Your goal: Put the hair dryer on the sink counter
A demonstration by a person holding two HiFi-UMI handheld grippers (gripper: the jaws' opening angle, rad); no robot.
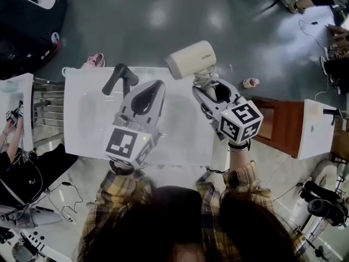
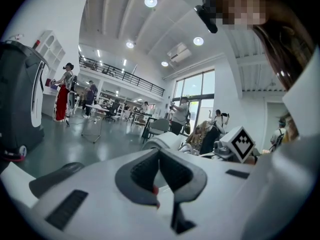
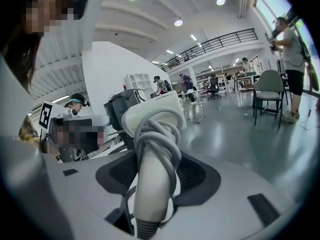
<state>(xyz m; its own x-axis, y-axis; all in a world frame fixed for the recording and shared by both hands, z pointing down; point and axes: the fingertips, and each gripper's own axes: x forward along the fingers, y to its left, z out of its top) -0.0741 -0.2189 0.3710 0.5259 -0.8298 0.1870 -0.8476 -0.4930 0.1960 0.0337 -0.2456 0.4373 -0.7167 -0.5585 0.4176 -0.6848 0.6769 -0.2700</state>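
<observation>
Sink counter (image 1: pixel 82 108): white top with a shallow basin and a black faucet (image 1: pixel 119 76) at the far left. Only the head view shows it.

Left gripper (image 1: pixel 154 86): held over the basin. The left gripper view (image 2: pixel 159 154) shows its dark pads meeting at the tips, clenched on nothing. That view also catches the other tool's marker cube (image 2: pixel 242 143) off to the right.

Right gripper (image 1: pixel 210 89): grasping the hair dryer (image 1: pixel 191 59) by the handle. In the head view the cream barrel sticks up past the jaws, seen over the counter's far edge. It is held in the air, not lying on the top.

Right gripper view (image 3: pixel 152 169): a pad sits on either side of the handle (image 3: pixel 150 184), with the barrel (image 3: pixel 152 114) above. The grey cord (image 3: pixel 170 134) is looped round the handle, which is barely legible from the head.
</observation>
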